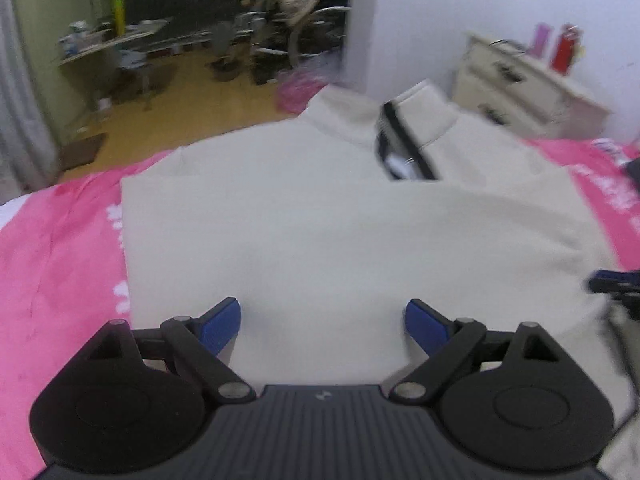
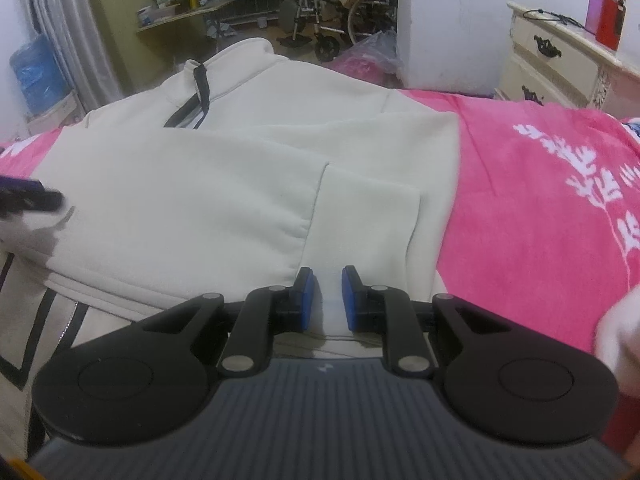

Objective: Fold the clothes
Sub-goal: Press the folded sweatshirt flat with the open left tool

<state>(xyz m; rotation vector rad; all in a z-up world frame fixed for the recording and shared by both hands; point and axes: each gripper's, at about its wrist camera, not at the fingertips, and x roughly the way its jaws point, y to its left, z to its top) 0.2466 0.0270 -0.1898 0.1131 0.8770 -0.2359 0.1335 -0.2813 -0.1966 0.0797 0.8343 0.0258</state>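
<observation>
A cream jacket (image 1: 320, 220) with a black zip at the collar (image 1: 404, 136) lies folded on a pink bedspread (image 1: 52, 260). My left gripper (image 1: 322, 312) hangs open over the near part of the folded cloth, with nothing between its blue pads. In the right wrist view the jacket (image 2: 200, 184) has a sleeve folded across its body. My right gripper (image 2: 328, 274) is shut on a pinch of cream fabric at the near hem. Each gripper shows blurred at the edge of the other's view: the right gripper (image 1: 612, 280) and the left gripper (image 2: 28, 196).
The pink bedspread (image 2: 540, 200) with a white print spreads to the right. A cream dresser (image 2: 560, 64) stands by the wall beyond the bed. A pink plastic bag (image 2: 368, 60), a wheelchair (image 2: 360, 12) and a cluttered table (image 2: 180, 12) stand on the floor behind.
</observation>
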